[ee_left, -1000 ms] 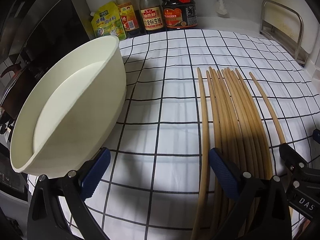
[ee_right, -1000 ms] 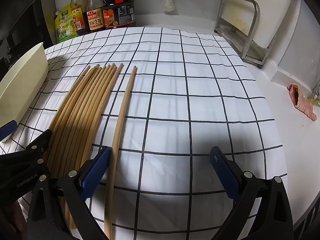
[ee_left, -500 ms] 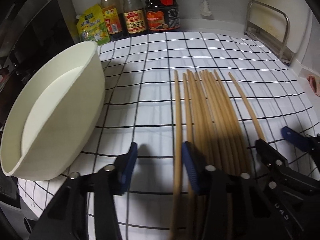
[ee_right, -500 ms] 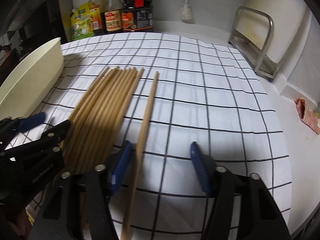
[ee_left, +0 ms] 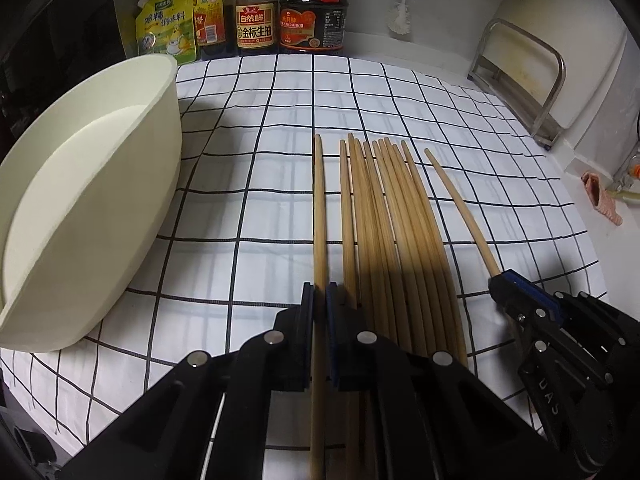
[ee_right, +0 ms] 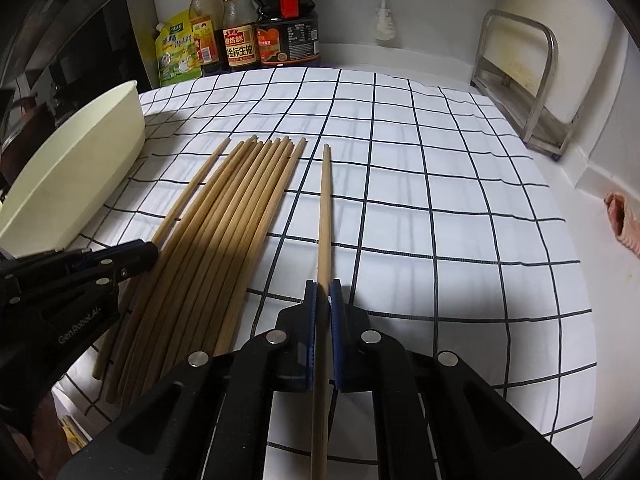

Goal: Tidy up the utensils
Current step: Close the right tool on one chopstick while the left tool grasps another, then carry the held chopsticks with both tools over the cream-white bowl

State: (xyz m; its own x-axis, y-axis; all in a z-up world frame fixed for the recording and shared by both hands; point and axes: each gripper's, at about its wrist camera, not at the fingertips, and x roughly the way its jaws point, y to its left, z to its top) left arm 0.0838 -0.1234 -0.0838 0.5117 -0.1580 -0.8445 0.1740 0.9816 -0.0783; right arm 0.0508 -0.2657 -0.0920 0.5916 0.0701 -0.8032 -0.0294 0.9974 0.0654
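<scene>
Checked cloth (ee_left: 256,184) covers the counter; sauce bottles (ee_left: 256,12) line its far edge. Cream bowl (ee_left: 80,200) sits tilted at the cloth's left edge. Left gripper (ee_left: 320,304) has just clamped onto the leftmost chopstick (ee_left: 319,208). Chopstick bundle (ee_left: 384,232) lies mid-cloth. Right gripper (ee_right: 323,300) has just clamped onto the rightmost chopstick (ee_right: 325,216), apart from the bundle.

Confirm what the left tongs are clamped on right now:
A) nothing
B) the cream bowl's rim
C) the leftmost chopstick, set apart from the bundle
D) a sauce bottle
C: the left tongs are shut on the leftmost chopstick, which lies apart from the bundle.
</scene>
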